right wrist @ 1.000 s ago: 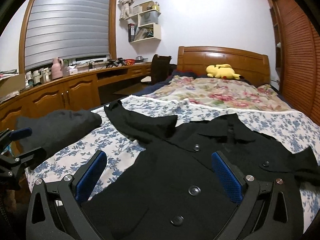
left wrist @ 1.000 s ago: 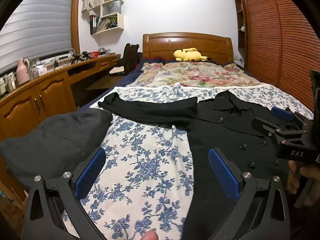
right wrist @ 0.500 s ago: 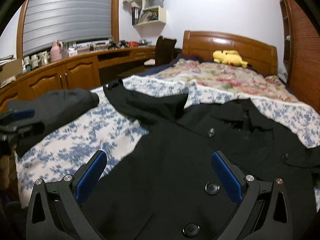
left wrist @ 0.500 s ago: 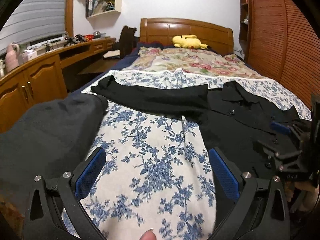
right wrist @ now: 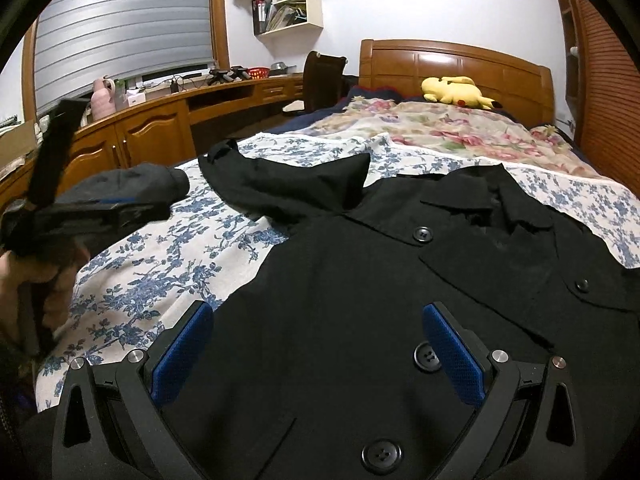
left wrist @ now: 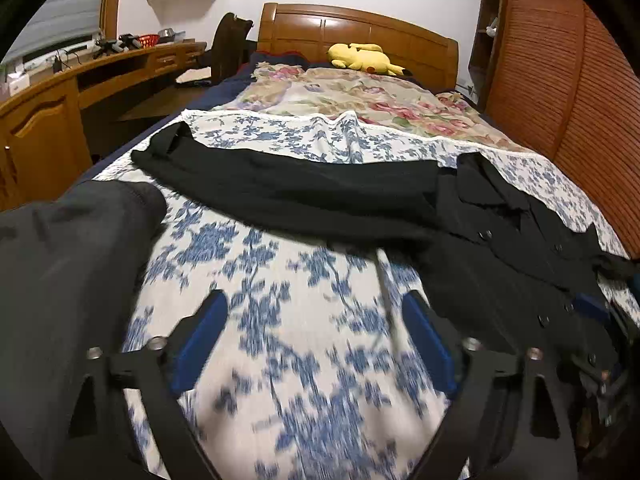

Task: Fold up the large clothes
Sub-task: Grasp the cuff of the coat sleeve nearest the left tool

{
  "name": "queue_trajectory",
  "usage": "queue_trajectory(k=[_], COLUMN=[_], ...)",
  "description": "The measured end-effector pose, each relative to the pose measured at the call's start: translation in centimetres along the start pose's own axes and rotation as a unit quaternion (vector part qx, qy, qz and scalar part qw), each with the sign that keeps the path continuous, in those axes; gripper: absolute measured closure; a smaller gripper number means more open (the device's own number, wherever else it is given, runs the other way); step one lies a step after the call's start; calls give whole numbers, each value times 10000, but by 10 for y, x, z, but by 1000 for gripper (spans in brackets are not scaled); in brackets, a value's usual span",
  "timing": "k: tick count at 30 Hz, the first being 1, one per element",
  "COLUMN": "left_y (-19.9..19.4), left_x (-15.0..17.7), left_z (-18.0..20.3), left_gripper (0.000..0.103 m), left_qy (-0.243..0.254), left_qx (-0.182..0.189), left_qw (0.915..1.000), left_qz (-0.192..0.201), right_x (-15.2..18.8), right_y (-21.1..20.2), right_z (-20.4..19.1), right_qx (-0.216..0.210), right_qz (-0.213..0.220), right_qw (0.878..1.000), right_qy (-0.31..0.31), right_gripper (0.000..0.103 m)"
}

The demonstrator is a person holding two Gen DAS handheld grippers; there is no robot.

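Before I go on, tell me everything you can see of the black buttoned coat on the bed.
The black buttoned coat lies front-up and unfolded on the blue-flowered white sheet. It looks like matte woven cloth with round black buttons, a flat collar and chest flaps. One sleeve stretches out sideways across the sheet toward the desk side. The open right claw is just over its front; whether it touches cannot be told. The open left claw is over bare sheet beside it.

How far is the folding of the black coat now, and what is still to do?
Nothing looks folded yet. The black coat lies buttoned and spread flat on the blue floral sheet, one sleeve stretched out sideways. The left gripper has just been closing, over bare sheet, with nothing between its fingers; the right gripper is open above the coat front. Folding in the sleeves and the body all remains.
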State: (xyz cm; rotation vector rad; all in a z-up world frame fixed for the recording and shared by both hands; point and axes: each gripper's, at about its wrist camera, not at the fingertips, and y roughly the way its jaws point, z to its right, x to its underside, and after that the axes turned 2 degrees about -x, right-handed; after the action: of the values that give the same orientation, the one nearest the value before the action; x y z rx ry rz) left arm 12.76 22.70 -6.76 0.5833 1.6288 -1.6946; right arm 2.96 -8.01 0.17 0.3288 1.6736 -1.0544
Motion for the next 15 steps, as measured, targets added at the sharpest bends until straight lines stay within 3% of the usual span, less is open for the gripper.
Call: queue_trajectory(k=[15], left_y=[82], left_x=[-44], left_z=[-34], left_gripper=[33], left_qy=[-634], left_qx=[126], left_qw=[9967], left_qz=[-482], right_x=[3], right_y=[4], right_z=[-4], right_qx=[71], right_qz=[-49], right_qw=[9999], right_qy=[-85], right_gripper=[0])
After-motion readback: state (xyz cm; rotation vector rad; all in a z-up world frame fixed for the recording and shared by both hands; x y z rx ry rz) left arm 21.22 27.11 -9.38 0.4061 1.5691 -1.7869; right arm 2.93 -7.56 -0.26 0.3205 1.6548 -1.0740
